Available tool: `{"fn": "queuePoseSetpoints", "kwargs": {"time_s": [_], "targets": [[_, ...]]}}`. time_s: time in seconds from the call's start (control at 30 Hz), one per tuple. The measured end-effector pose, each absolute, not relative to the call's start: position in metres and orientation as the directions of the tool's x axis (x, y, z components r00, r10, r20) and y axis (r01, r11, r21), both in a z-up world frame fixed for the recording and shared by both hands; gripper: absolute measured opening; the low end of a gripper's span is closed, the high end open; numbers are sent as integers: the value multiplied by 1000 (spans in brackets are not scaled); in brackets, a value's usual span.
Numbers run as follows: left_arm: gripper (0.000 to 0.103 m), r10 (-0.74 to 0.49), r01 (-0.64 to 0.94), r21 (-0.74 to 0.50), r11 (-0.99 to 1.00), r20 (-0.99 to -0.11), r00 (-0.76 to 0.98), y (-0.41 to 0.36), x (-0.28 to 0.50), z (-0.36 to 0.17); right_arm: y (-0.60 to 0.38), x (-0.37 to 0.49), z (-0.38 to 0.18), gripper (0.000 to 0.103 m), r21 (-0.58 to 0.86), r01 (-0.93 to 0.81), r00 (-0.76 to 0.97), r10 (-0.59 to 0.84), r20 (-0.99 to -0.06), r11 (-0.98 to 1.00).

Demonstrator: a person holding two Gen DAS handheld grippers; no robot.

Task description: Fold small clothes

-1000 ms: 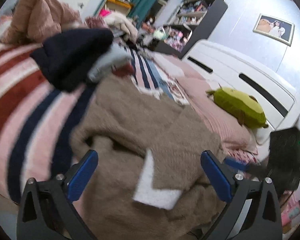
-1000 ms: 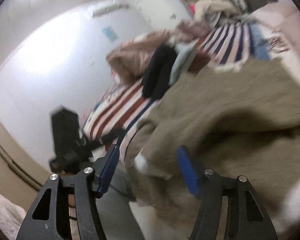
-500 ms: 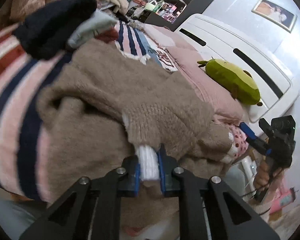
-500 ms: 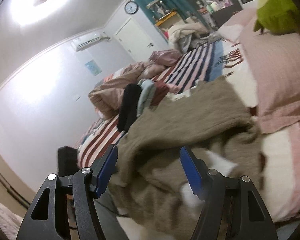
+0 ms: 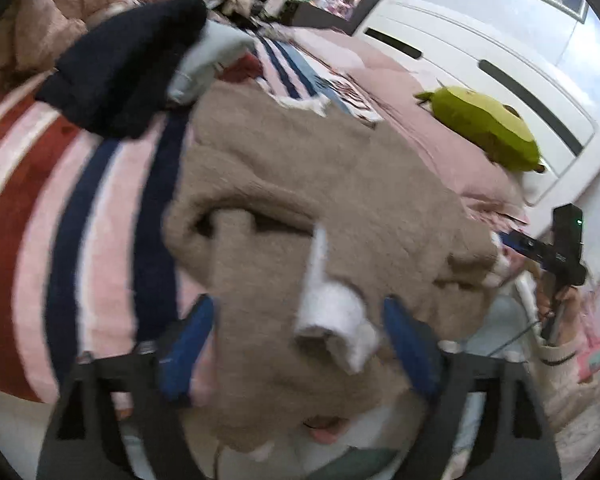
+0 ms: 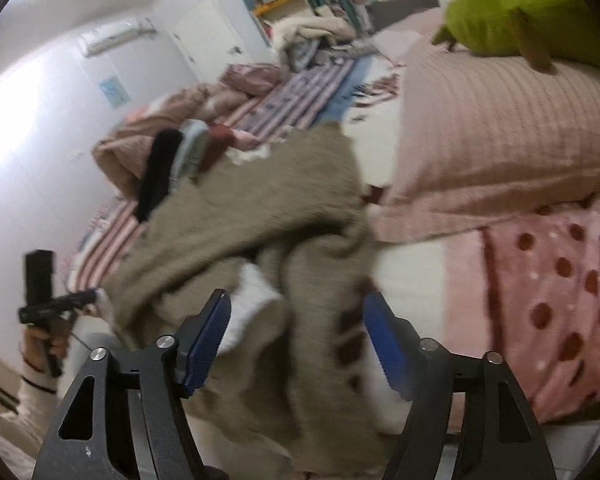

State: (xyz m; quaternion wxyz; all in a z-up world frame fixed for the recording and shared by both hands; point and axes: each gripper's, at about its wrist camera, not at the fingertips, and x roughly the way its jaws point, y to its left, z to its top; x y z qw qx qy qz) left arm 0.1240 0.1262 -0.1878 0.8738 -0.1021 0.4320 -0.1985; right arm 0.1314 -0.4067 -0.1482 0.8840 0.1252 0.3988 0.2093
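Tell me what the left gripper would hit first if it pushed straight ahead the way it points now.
Most likely the white cuff of the brown sweater. The left gripper stands open, its jaws just having opened, with the cuff lying between them. Depth is blurred, so it may be the brown knit around it instead.

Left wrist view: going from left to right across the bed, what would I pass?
Striped blanket → dark navy garment → brown sweater with its white cuff → green plush toy → the other handheld gripper at the far right.
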Motion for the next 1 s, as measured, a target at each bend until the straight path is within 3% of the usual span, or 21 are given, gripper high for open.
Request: {"fn": "queuePoseSetpoints", "kwargs": {"time_s": [0.23,0.4,0.53,0.67,0.83,0.9,0.97,1.0], "targets": [[88,-478,193,-445,875,-726,495,136,139,-215,-411,153,-189,73,471,-295,429,556,-712,831],[88,-612,178,-616,768,-622,488,151,143,-224,-416,160,-199,76,686,-362,303,775,-555,632],[88,-747,240,-728,642,-524,410,147,146,-231,-411,159,-201,79,707,-413,241,817,-524,574],[88,-754,249,-730,637,-521,401,140,150,-232,-414,160,-198,89,782,-412,208,884,-420,468],[84,-707,263,-666,698,-584,399,113,157,-231,-398,164,-195,89,763,-410,193,865,-463,500],[64,-681,267,-632,728,-619,391,105,157,-230,-382,164,-196,79,720,-432,179,834,-522,543],[49,-662,263,-611,746,-640,391,102,157,-231,-369,166,-199,49,690,-434,181,806,-563,579],[45,-649,257,-599,758,-651,395,99,156,-231,-366,168,-202,40,682,-420,189,793,-580,599]]}}
